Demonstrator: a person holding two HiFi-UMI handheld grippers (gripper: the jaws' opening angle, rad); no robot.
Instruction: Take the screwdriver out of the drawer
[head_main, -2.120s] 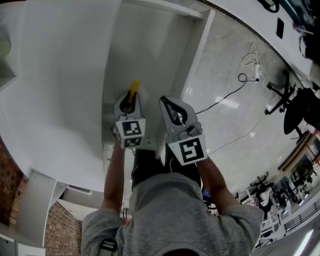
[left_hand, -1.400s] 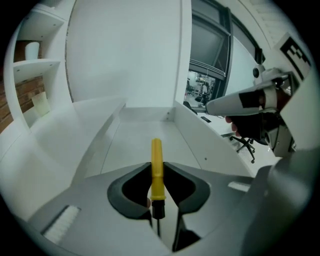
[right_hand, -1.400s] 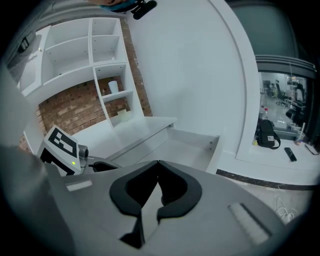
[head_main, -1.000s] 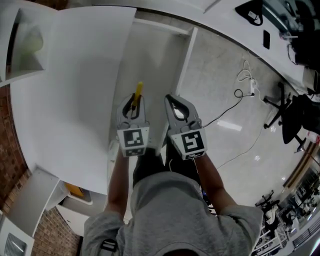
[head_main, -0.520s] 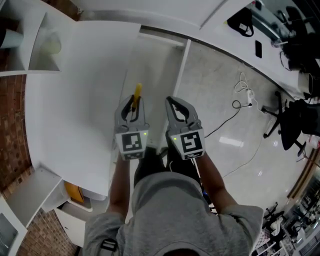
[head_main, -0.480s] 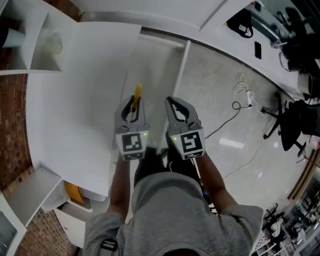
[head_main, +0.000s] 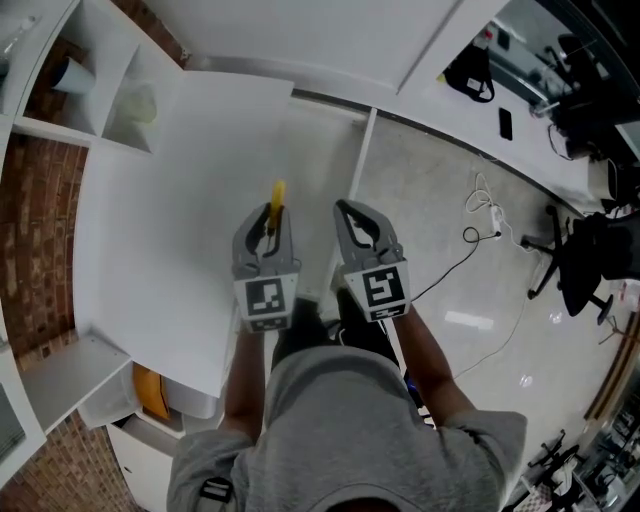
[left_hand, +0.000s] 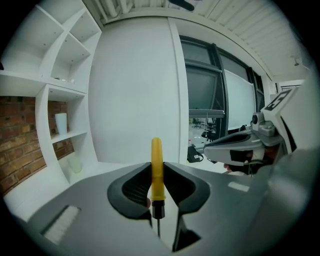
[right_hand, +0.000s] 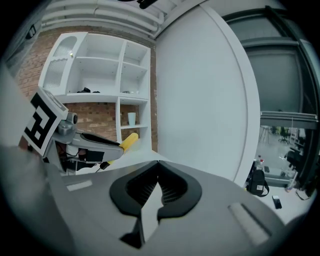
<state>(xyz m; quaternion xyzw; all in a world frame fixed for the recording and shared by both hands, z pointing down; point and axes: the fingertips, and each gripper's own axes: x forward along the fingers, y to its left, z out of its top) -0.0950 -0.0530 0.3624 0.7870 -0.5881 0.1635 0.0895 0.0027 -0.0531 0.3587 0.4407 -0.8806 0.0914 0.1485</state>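
The screwdriver has a yellow handle (head_main: 277, 195) and a thin dark shaft. My left gripper (head_main: 269, 208) is shut on it. In the left gripper view the handle (left_hand: 157, 165) stands upright between the pads, its tip poking out past the jaws. My right gripper (head_main: 347, 207) hangs beside it at about the same height, shut with nothing in it; its tips meet in the right gripper view (right_hand: 158, 163). That view also has the handle (right_hand: 129, 140) at its left. Both grippers are high over the long white drawer (head_main: 325, 150), below and beyond them.
A broad white table top (head_main: 170, 200) lies left of the drawer. Beyond it white shelves (head_main: 105, 60) hold a cup (head_main: 70, 75) against a brick wall (head_main: 40, 240). On the right are shiny floor, cables (head_main: 480, 215) and an office chair (head_main: 590, 260).
Both grippers have risen together, the left one carrying the screwdriver up away from the drawer. The jaws have not changed.
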